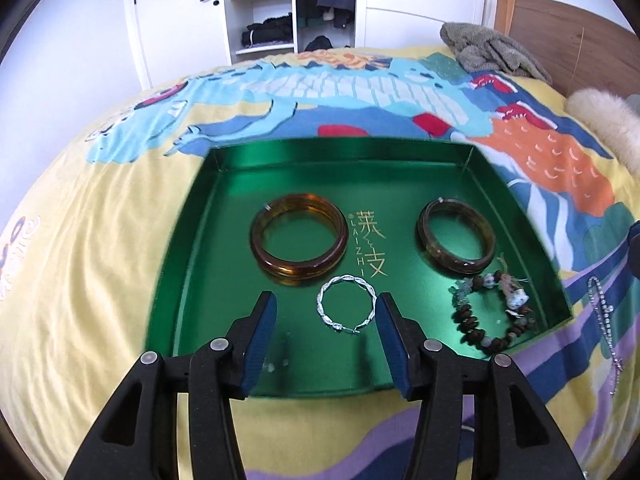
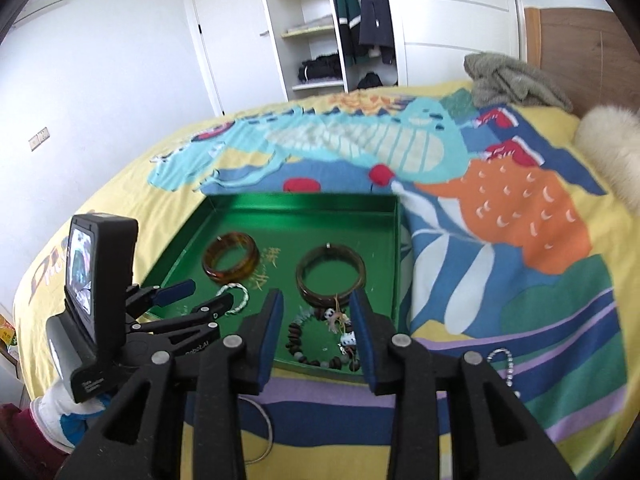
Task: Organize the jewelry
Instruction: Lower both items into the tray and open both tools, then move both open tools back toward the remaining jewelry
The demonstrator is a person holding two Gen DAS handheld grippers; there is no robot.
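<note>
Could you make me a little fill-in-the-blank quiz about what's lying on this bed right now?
1. The jewelry lies in a shallow tray coloured ____.
2. The number of amber-brown bangles in it is ____.
3. The twisted silver hoop lies between the fingers of the ____ gripper, untouched.
4. The rhinestone chain lies ____ the tray, on the bedspread.

Missing words: green; two; left; outside

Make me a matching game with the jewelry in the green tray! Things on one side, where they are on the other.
Things:
1. amber bangle
2. silver twisted hoop
3. beaded bracelet
4. rhinestone chain

Places:
A. outside the green tray, on the bedspread
B. tray's near right corner
C. left of the gold lettering
D. in line with the left gripper, between its open fingers

Pairs: 1-C, 2-D, 3-B, 4-A
</note>
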